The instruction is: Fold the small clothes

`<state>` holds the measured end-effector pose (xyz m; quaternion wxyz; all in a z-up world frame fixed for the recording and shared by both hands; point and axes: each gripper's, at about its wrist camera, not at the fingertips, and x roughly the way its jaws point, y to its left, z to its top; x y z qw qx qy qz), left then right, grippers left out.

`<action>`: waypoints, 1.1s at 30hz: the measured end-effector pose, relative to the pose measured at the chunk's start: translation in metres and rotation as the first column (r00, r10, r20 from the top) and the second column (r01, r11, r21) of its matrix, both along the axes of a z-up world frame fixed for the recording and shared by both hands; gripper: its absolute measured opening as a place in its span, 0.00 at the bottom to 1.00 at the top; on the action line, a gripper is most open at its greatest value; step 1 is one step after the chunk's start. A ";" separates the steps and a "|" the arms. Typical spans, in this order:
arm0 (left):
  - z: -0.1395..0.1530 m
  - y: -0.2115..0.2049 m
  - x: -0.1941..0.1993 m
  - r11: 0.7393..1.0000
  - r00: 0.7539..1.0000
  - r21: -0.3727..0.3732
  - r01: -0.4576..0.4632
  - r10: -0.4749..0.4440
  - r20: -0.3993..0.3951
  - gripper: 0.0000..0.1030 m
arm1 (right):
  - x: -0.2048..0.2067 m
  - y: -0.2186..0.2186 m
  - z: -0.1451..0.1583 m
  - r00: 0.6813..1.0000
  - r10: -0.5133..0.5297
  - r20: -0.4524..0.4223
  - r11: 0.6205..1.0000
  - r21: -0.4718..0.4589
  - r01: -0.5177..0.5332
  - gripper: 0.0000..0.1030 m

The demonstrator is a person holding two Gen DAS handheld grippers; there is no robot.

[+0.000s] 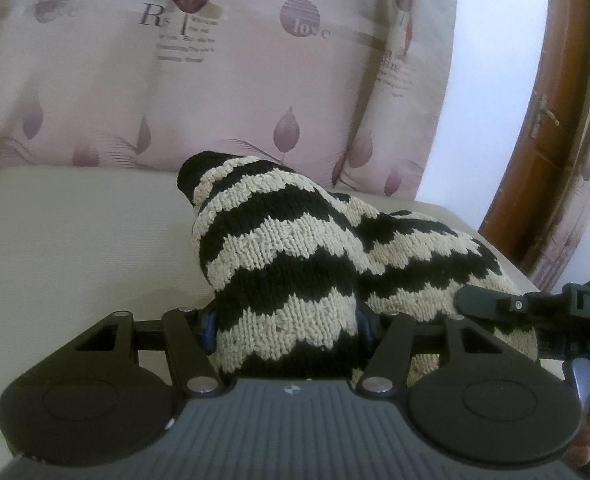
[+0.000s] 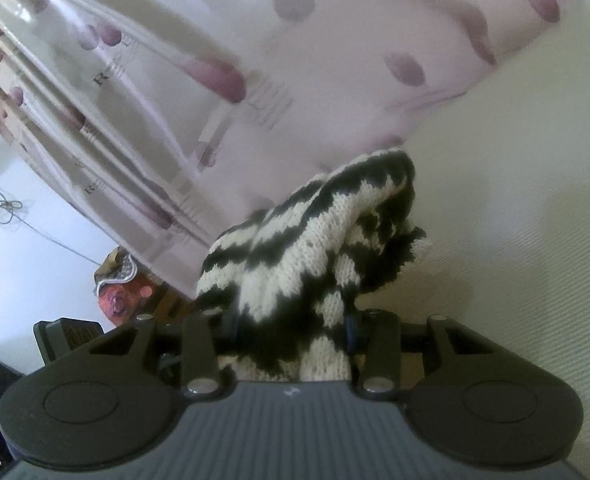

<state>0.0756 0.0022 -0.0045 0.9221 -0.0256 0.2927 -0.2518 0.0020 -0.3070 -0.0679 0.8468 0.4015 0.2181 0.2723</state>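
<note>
Lengthwise, knit garment between both grippers.

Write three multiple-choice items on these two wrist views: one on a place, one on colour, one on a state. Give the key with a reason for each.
1. Where does the far end of the knitted garment lie?
A. On the pale cushioned surface, before the curtain
B. Inside a basket
C. On a wooden floor

2. What colours are its zigzag stripes?
A. Red and blue
B. Black and cream
C. Green and yellow

3. What is the state of the left hand-held gripper and the right hand-held gripper?
A. Both open, clear of the knit
B. Only the left grips it
C. Each is closed on the knit

Key: 1 A, the knit rests on the pale surface with the patterned curtain behind it. 2 B, dark and cream bands alternate in both views. 3 C, in each wrist view the knit is bunched between the two fingers.
</note>
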 end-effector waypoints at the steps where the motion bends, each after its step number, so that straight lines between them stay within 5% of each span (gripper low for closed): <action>1: 0.000 0.002 -0.002 1.000 1.000 0.002 -0.002 0.002 0.001 0.58 | -0.001 0.004 0.000 1.000 0.003 0.002 1.000 -0.002 -0.003 0.41; 33: -0.024 0.027 0.005 0.999 0.999 0.036 -0.011 0.012 -0.039 0.59 | 0.005 0.036 -0.021 0.999 0.012 -0.041 0.998 -0.067 -0.014 0.41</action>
